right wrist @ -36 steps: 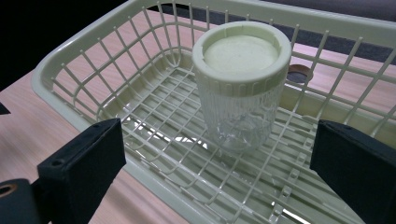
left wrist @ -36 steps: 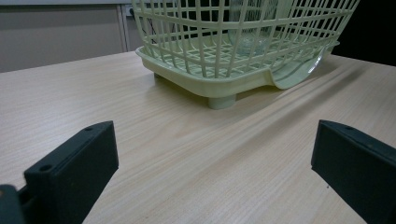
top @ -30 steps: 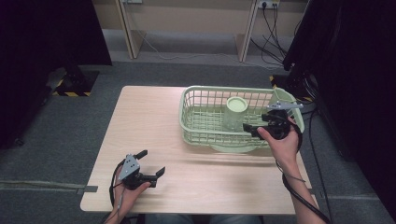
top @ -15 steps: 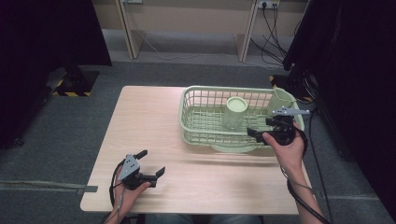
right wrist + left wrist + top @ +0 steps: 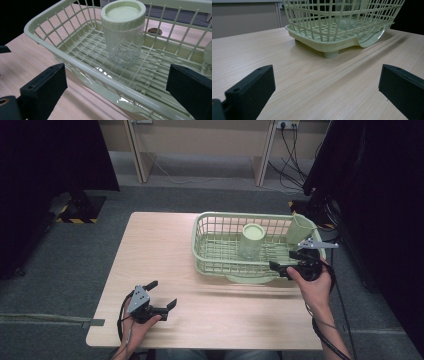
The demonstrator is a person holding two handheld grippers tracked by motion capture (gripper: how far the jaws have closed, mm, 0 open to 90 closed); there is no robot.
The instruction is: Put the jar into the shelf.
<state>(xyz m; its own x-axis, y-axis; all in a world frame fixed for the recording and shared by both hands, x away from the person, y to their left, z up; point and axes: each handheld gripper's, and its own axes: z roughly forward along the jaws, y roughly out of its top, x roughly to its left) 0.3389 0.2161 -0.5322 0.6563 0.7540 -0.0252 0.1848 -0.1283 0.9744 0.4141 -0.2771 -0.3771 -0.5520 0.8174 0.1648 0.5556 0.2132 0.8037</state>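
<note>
The lidded glass jar [image 5: 251, 241] is seen upright inside the green basket [image 5: 215, 262] on the bench [image 5: 160, 250], while the right gripper [image 5: 292, 261] at the basket's near rim and the left gripper [image 5: 160, 295] are both held released, grasping nothing.

Clear ribbed glass jar [image 5: 251, 241], pale green lid on, upright inside green basket [image 5: 215, 257], untouched.

Pale wooden table [image 5: 165, 250], green basket [image 5: 210, 251] on it.

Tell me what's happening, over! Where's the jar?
Right tongs open, at basket front rim. Left tongs open over bare table. Jar upright in basket, lid on. Rim between tongs and jar.
</note>
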